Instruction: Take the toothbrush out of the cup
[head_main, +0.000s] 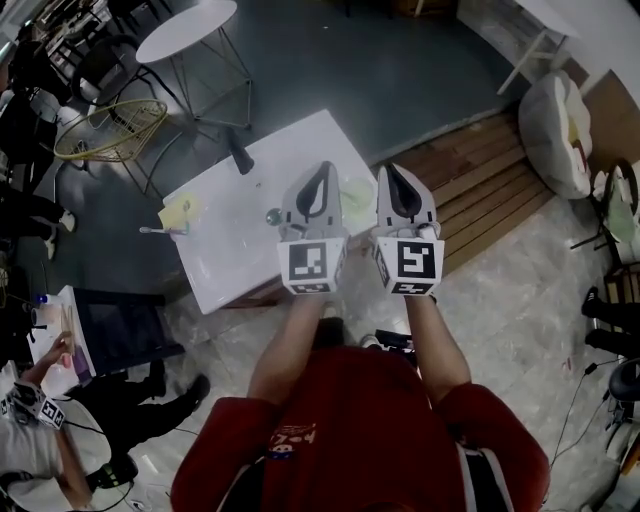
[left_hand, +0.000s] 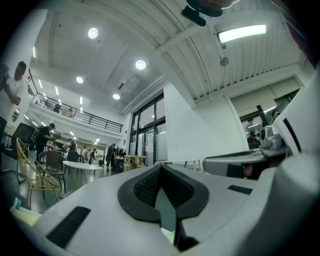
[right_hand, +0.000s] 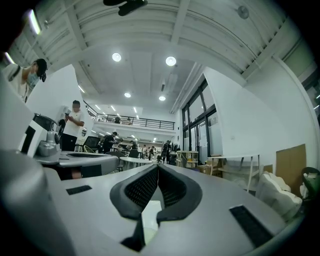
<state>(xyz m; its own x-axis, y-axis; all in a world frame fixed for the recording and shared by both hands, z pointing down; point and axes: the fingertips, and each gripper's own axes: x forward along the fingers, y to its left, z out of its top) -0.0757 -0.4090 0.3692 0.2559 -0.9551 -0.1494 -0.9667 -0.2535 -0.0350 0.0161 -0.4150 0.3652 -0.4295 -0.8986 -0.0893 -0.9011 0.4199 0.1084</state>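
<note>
My left gripper and right gripper are both squeezed shut, empty. The toothbrush pokes sideways from the yellow cup at nine o'clock, nearest my left one.

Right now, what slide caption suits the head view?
A person in a red shirt holds the left gripper and right gripper side by side, jaws shut, at a white table.

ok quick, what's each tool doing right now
left tool: closed, holding nothing
right tool: closed, holding nothing
</note>
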